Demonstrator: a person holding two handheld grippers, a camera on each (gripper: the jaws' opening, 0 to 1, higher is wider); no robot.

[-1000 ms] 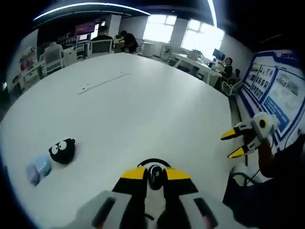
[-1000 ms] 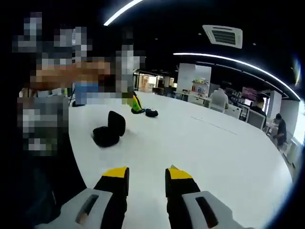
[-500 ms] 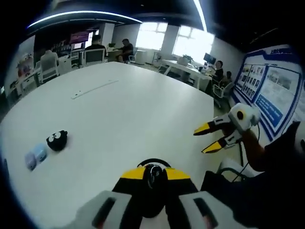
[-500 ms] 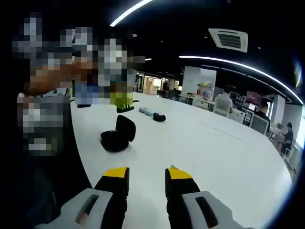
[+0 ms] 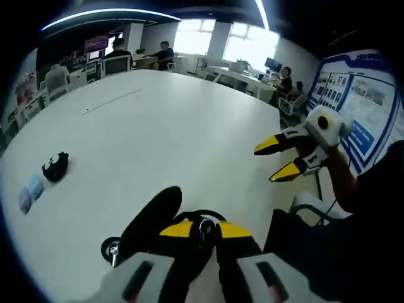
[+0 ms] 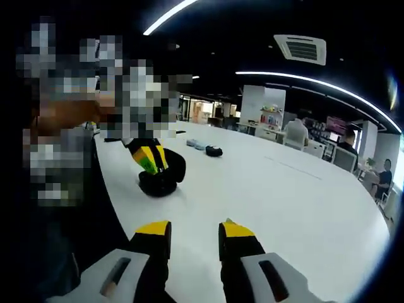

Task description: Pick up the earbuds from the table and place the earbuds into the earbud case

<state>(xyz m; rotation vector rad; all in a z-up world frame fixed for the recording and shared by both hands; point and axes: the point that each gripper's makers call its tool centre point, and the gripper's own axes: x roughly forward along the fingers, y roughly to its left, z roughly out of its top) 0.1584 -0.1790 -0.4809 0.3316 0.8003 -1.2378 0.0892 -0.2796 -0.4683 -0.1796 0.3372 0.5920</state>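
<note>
Sits open on the white table (image 5: 189, 145): black earbud case (image 6: 160, 179), lid (image 5: 150, 218) hinged up and leaning away from the base, with the left gripper (image 5: 201, 230) right at it, yellow-tipped jaws nearly together on the case rim, though a real grip cannot be told. Hovers above the table with nothing between its parted jaws: right gripper (image 6: 194, 230), also seen at the right of the left gripper view. Farther off on the table: a black fuzzy toy (image 5: 55, 166) beside a pale blue item (image 5: 28, 192).

left gripper (image 6: 151, 159) now at open earbud case (image 6: 163, 178), lid alongside
</note>
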